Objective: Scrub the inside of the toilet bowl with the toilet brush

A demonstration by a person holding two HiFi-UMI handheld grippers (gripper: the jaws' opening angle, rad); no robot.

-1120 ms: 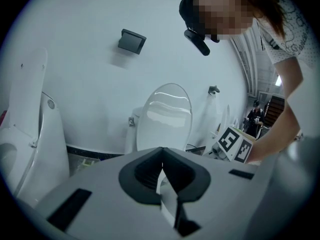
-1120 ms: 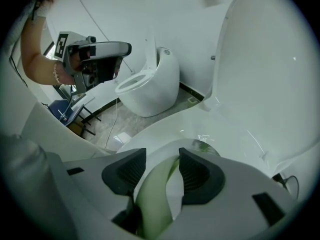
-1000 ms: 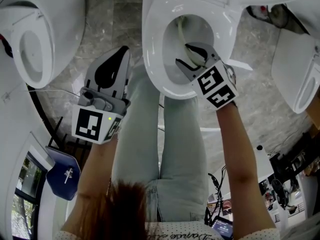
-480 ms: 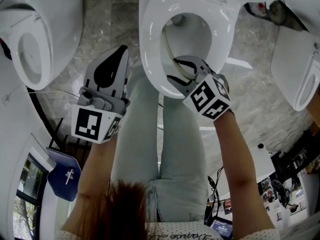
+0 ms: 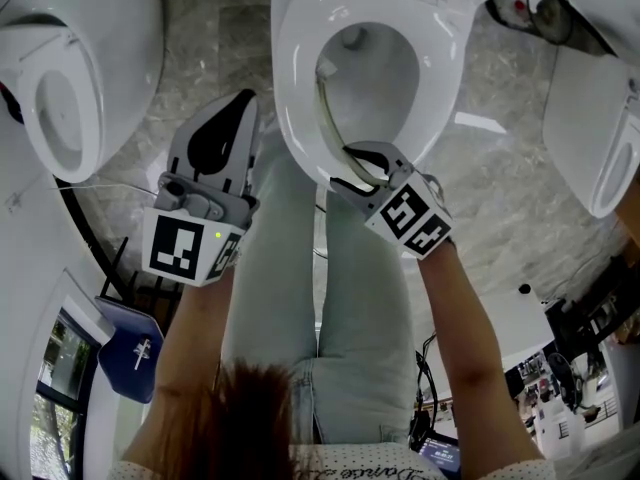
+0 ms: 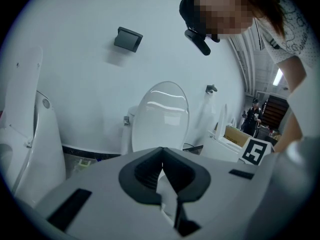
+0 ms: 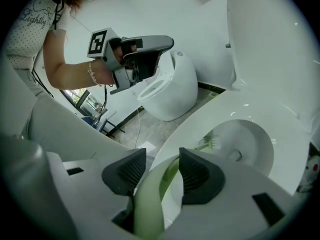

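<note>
Judged mid-scrub, with right claw (image 5: 362,164) clamped on the toilet brush (image 5: 323,105) inside the toilet bowl (image 5: 441,60), left claw (image 5: 226,128) pinched together empty, more wall probably remaining.

Grey left claw (image 5: 243,105) and right claw (image 5: 343,166) carry black-and-white marker cubes (image 5: 186,250); pale jeans (image 5: 278,268), white dotted top (image 5: 345,462).
</note>
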